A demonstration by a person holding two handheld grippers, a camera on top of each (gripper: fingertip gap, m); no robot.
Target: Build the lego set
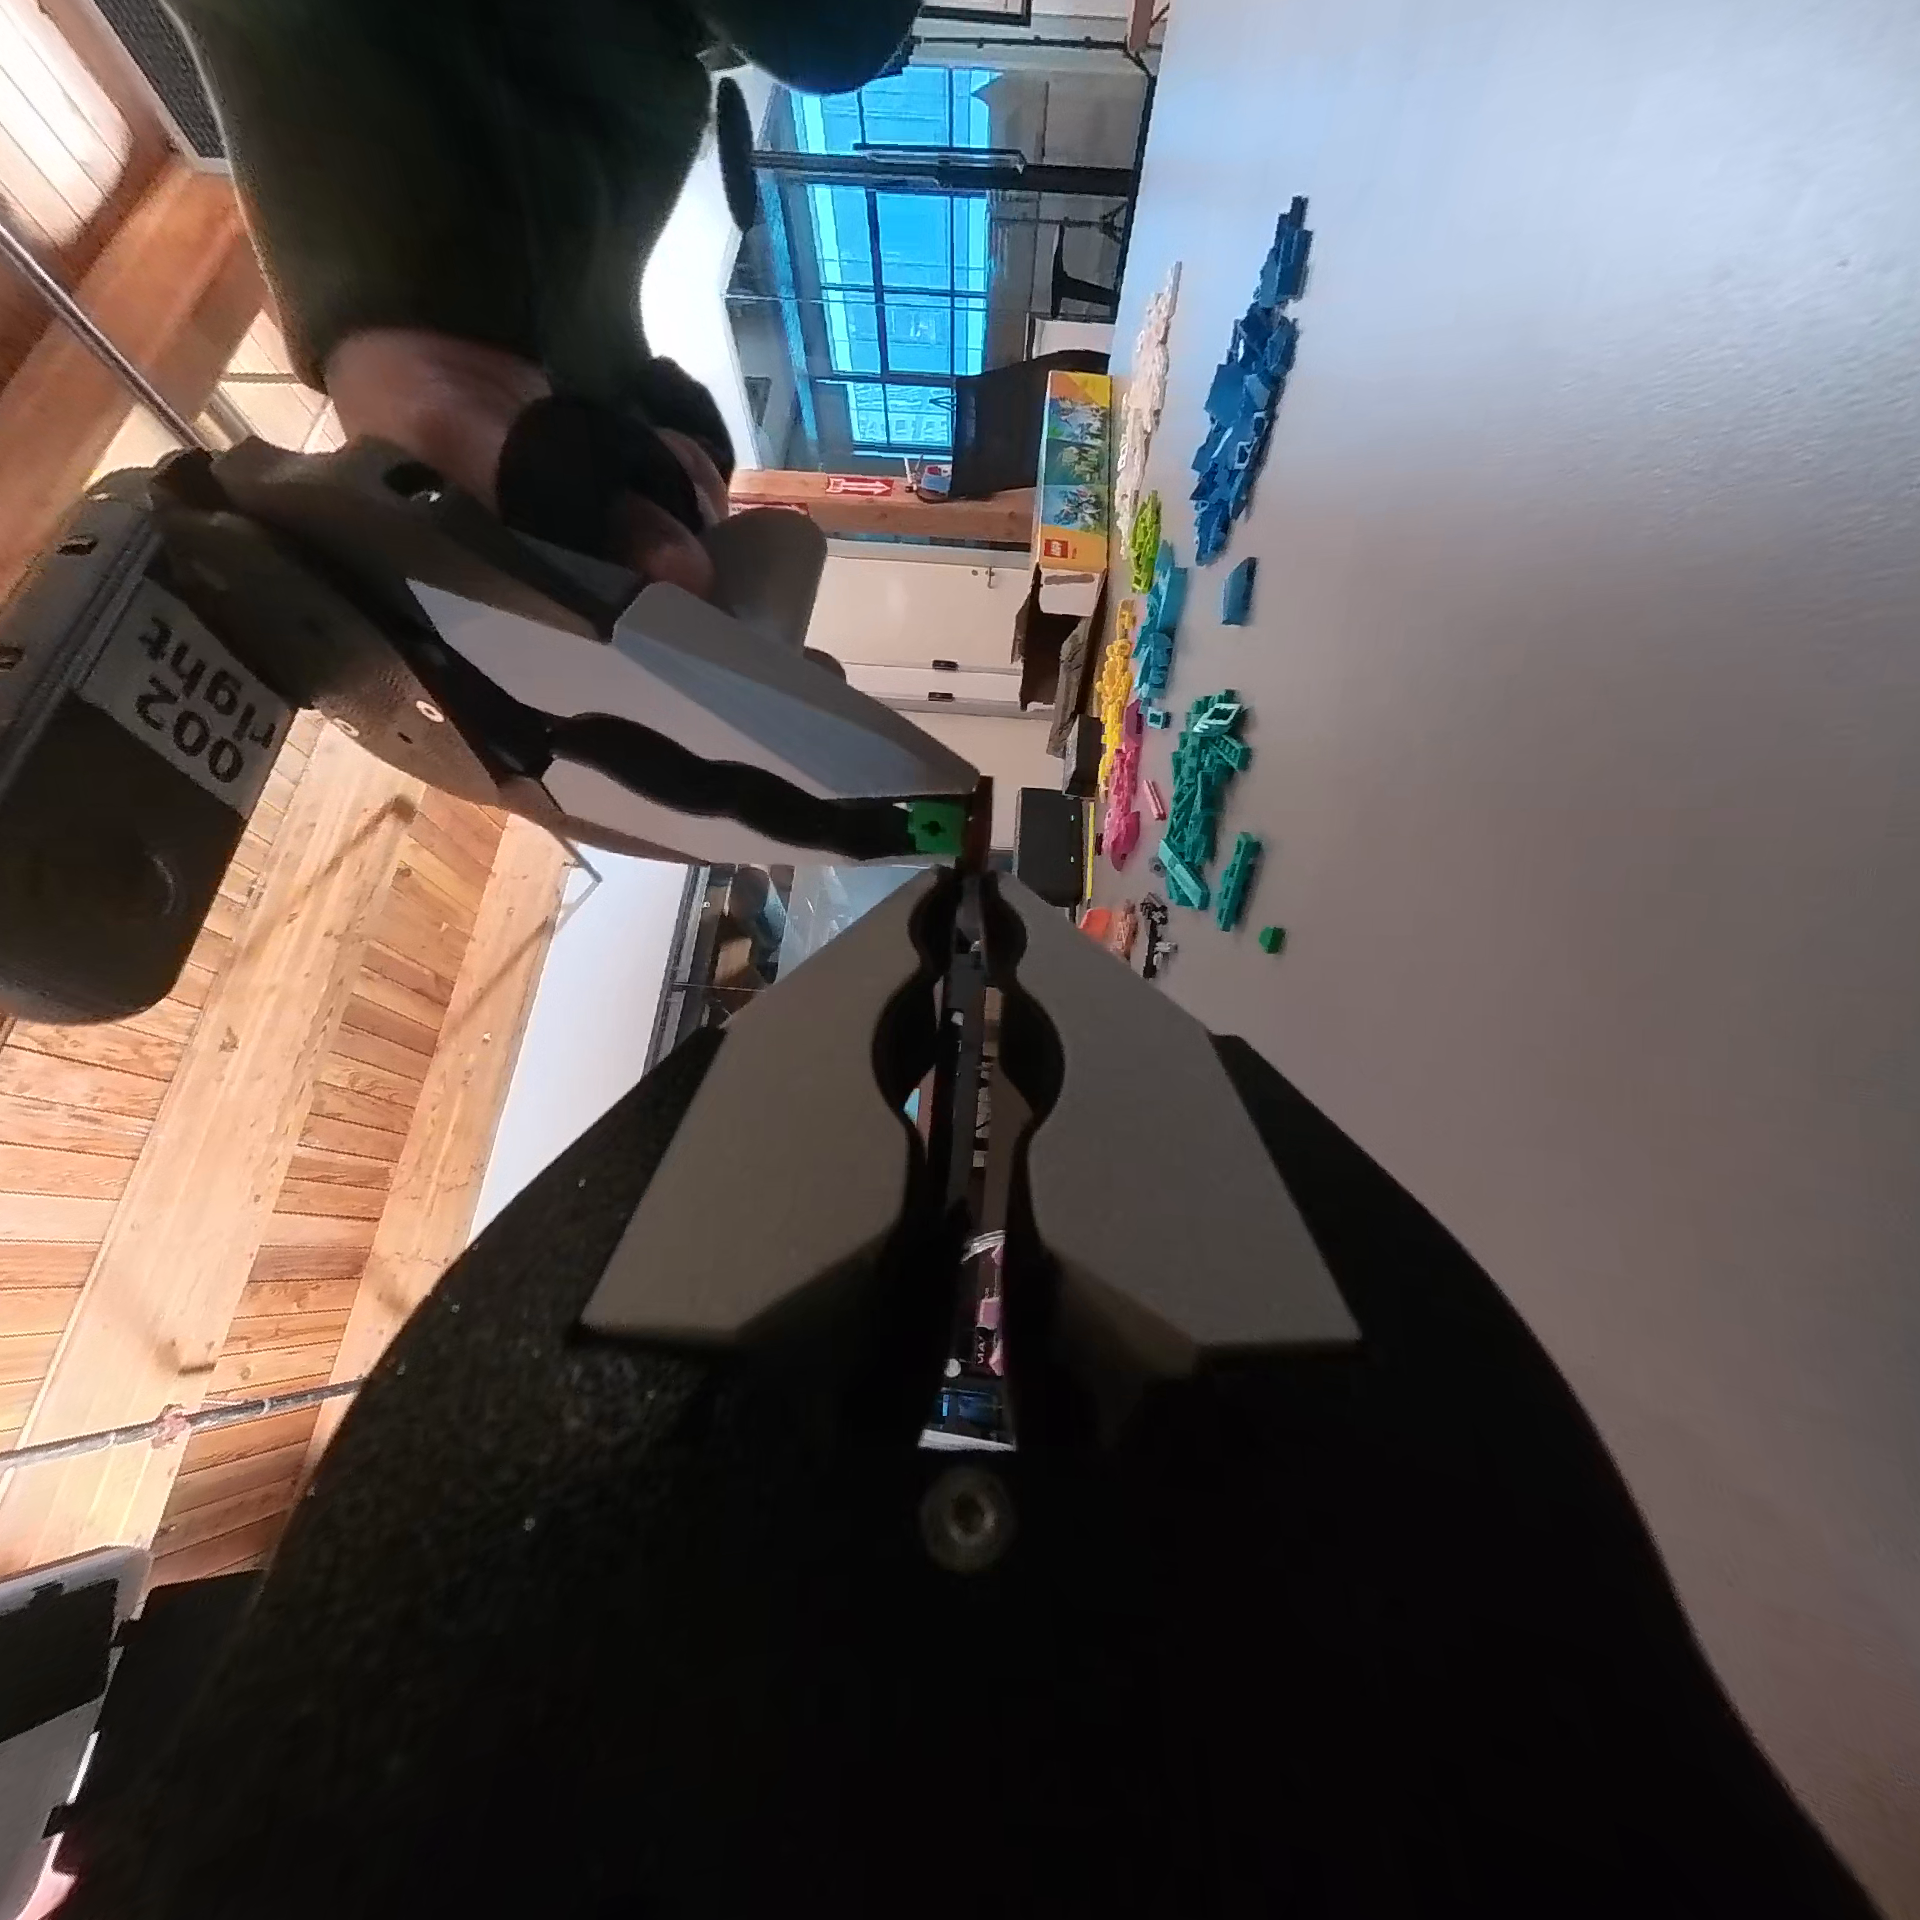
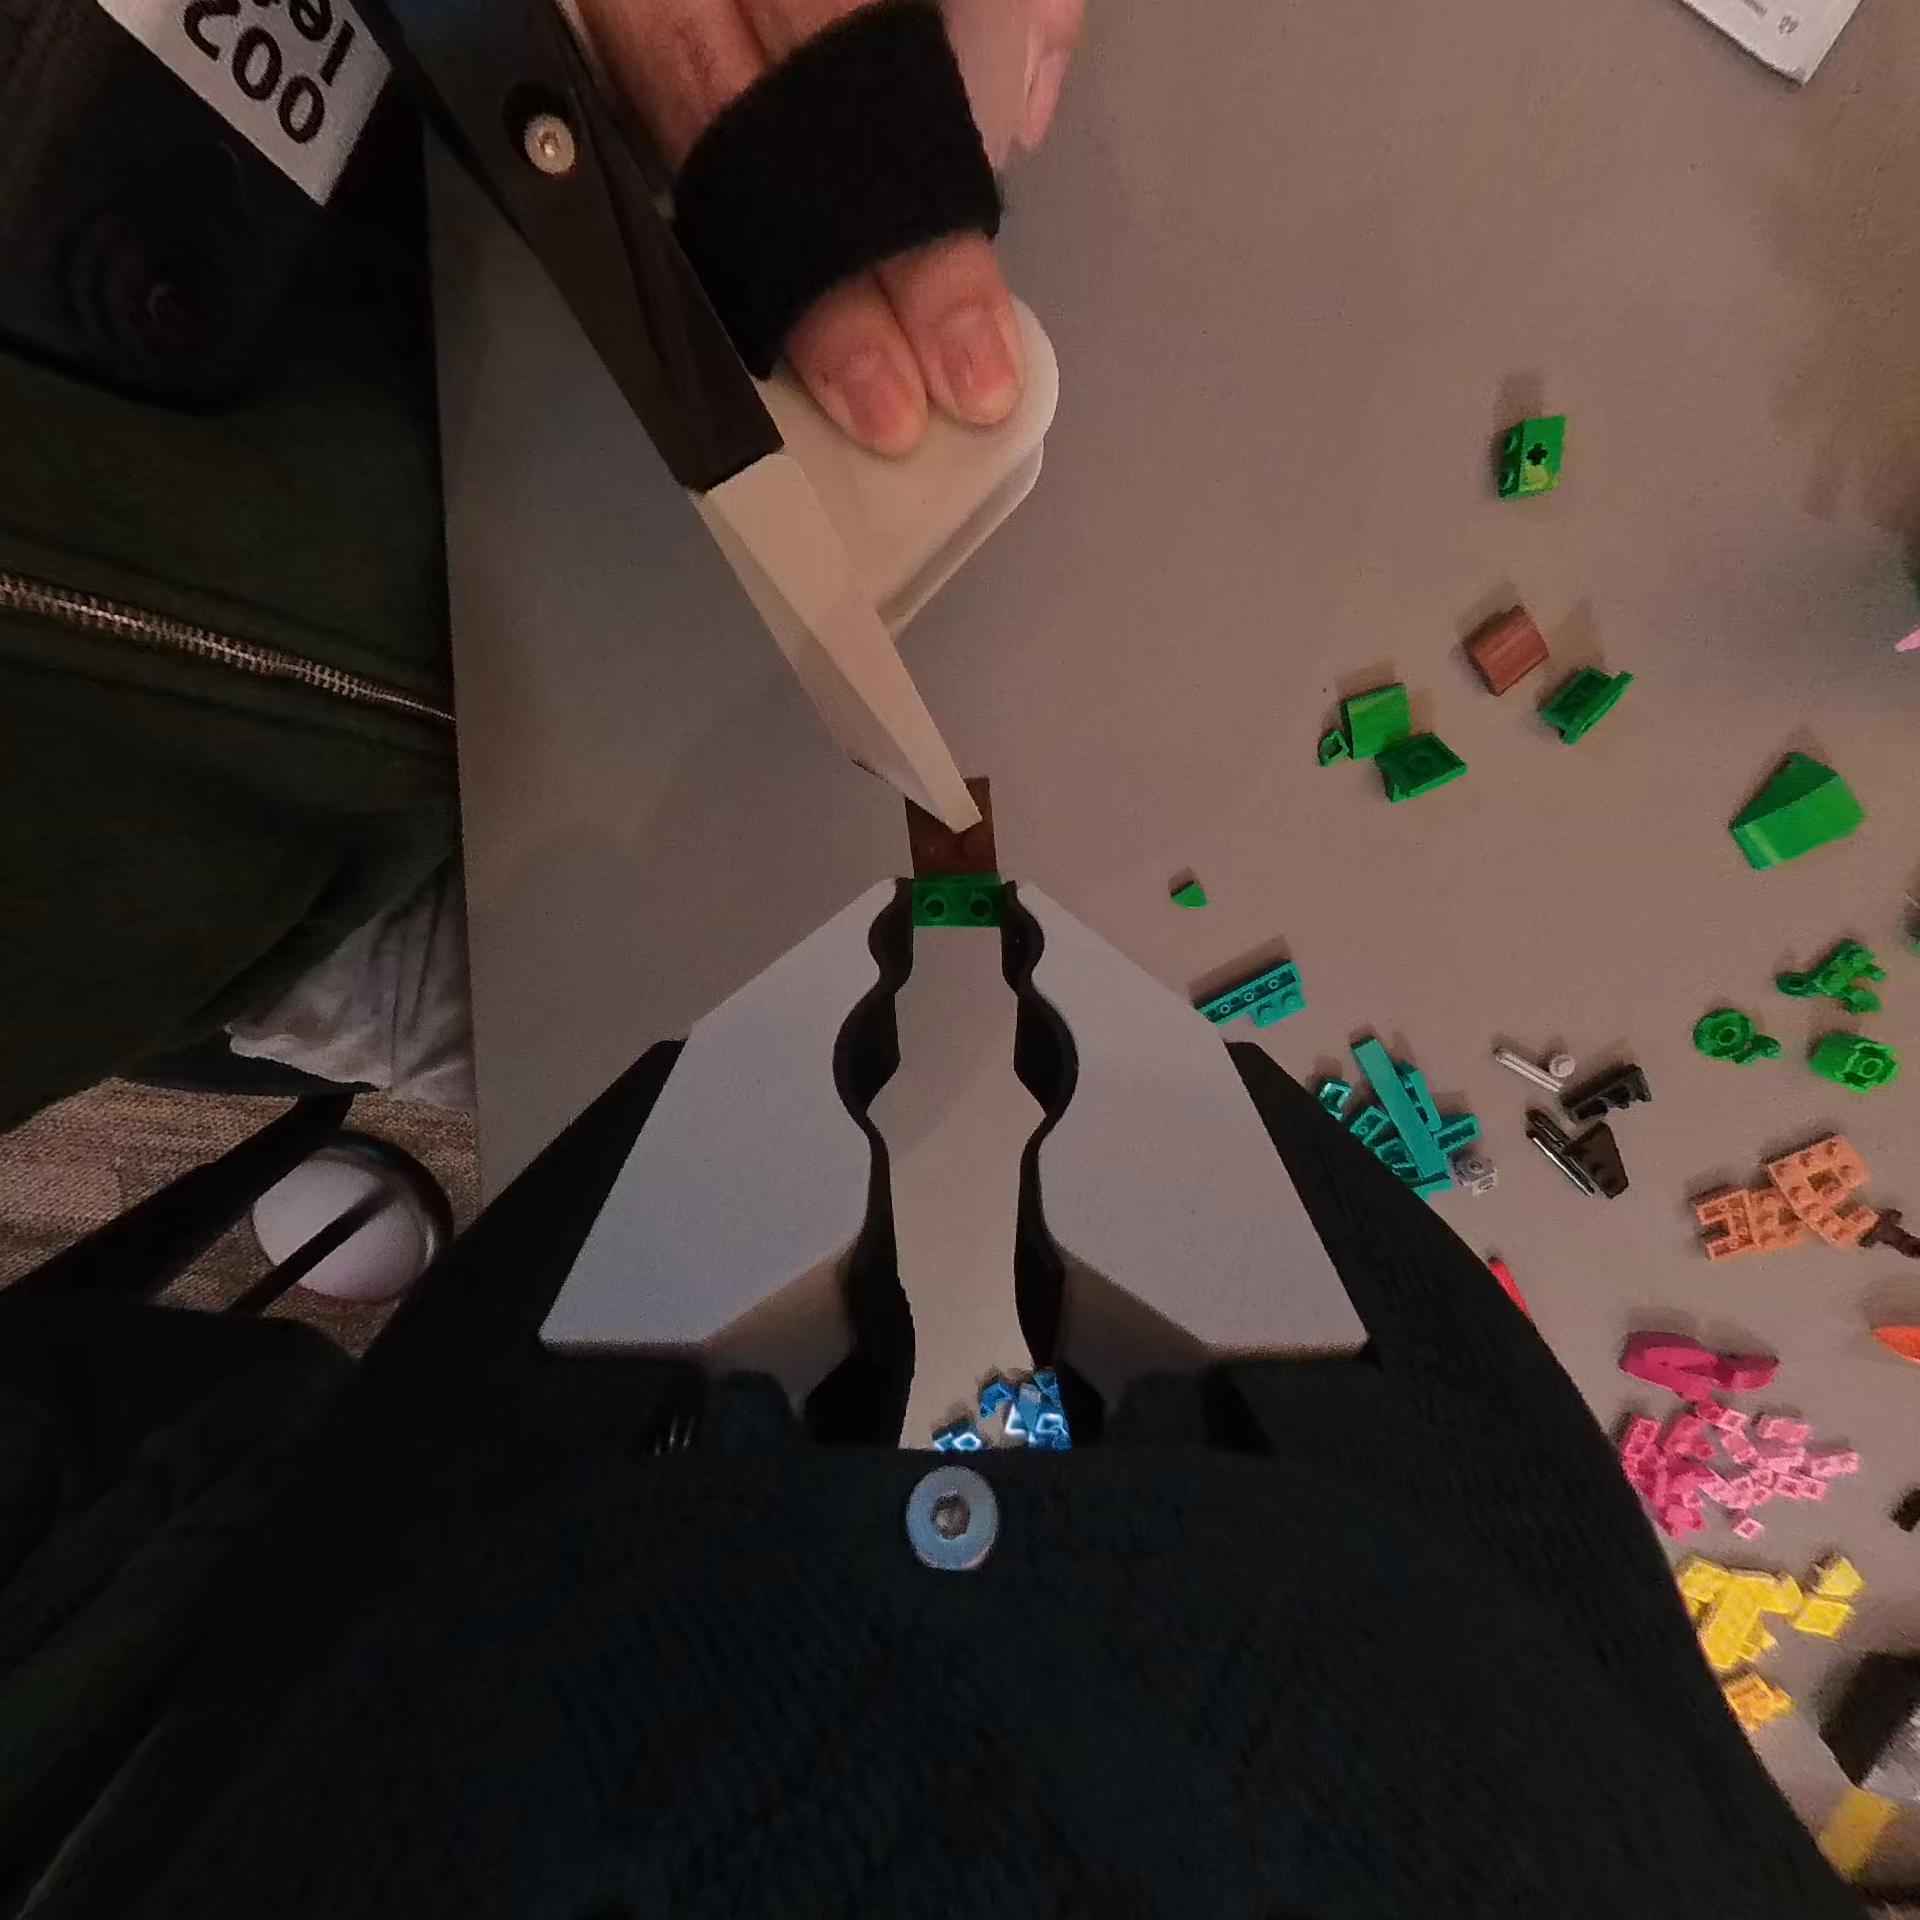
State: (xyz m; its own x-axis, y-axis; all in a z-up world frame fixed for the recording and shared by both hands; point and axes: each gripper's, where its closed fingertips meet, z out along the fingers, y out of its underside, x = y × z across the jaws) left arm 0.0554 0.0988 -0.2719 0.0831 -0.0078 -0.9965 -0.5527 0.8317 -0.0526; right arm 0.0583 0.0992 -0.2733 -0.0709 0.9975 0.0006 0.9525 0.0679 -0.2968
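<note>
While the right gripper (image 2: 956,902) clamps the green brick (image 2: 958,902) at its tips, the left gripper (image 1: 971,883) is pinched shut on the brown plate (image 2: 954,831), which butts edge-on against that brick, both held in the air above the table (image 2: 1299,312). To seat them well, I would square the studs first, then press straight along the joint without twisting. Beyond the brick, loose green pieces (image 2: 1392,743) lie scattered on the table.
</note>
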